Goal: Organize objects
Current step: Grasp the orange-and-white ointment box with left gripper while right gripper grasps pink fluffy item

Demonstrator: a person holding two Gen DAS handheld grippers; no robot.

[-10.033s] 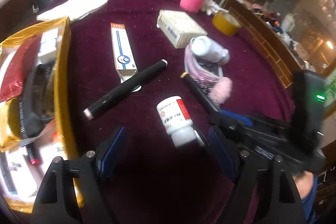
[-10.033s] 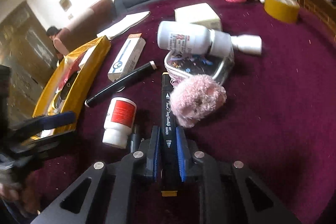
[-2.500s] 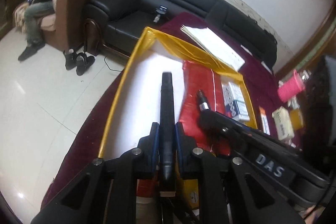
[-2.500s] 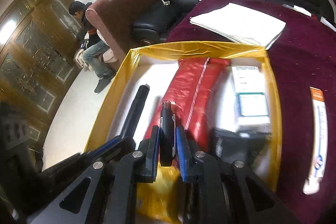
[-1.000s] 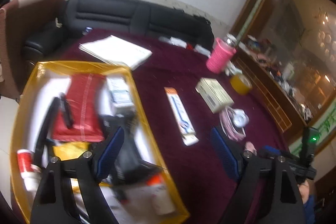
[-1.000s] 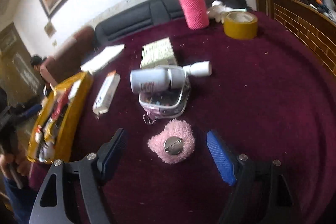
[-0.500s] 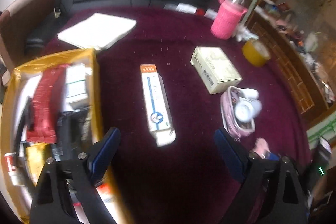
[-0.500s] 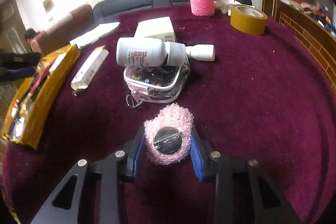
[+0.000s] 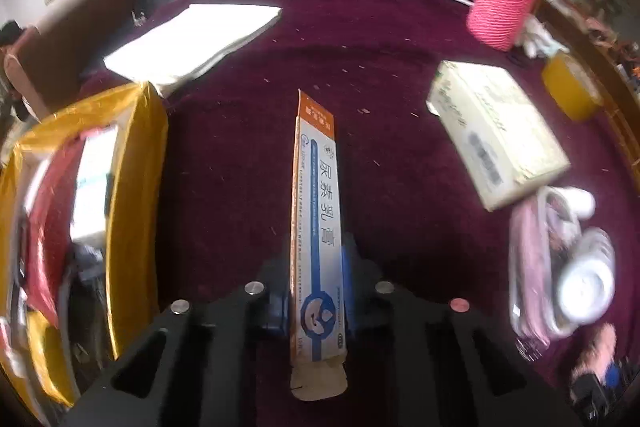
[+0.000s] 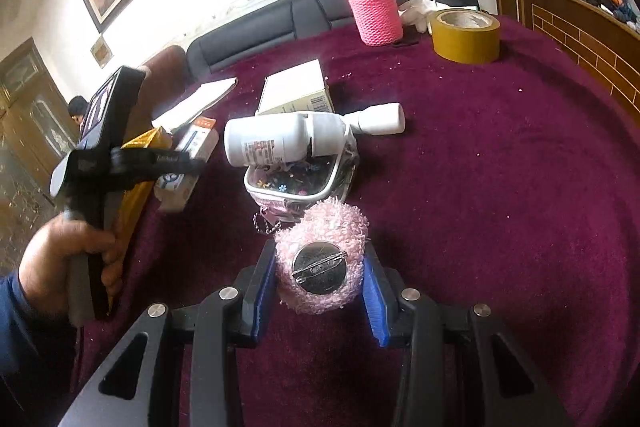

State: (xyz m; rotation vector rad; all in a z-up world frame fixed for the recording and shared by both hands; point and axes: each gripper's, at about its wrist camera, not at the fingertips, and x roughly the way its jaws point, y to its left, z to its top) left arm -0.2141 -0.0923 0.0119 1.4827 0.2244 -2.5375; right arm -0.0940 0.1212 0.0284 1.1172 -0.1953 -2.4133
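Only in the left wrist view is the left claw (image 9: 316,301) seen squeezed tight on a long cream box (image 9: 318,223), white and blue with an orange end. Only in the right wrist view is the right claw (image 10: 319,285) seen closed on a fluffy pink brooch (image 10: 322,263) with a round metal pin back. The yellow tray (image 9: 140,195) is seen at the left edge. Bare purple worktop (image 10: 500,187) is seen on the right. A white bottle (image 10: 280,139) is laid across a clear pouch (image 10: 300,187) just behind the brooch.

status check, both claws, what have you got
Left claw shut on ointment box. Right claw shut on pink fuzzy brooch. Yellow tray left, path open.
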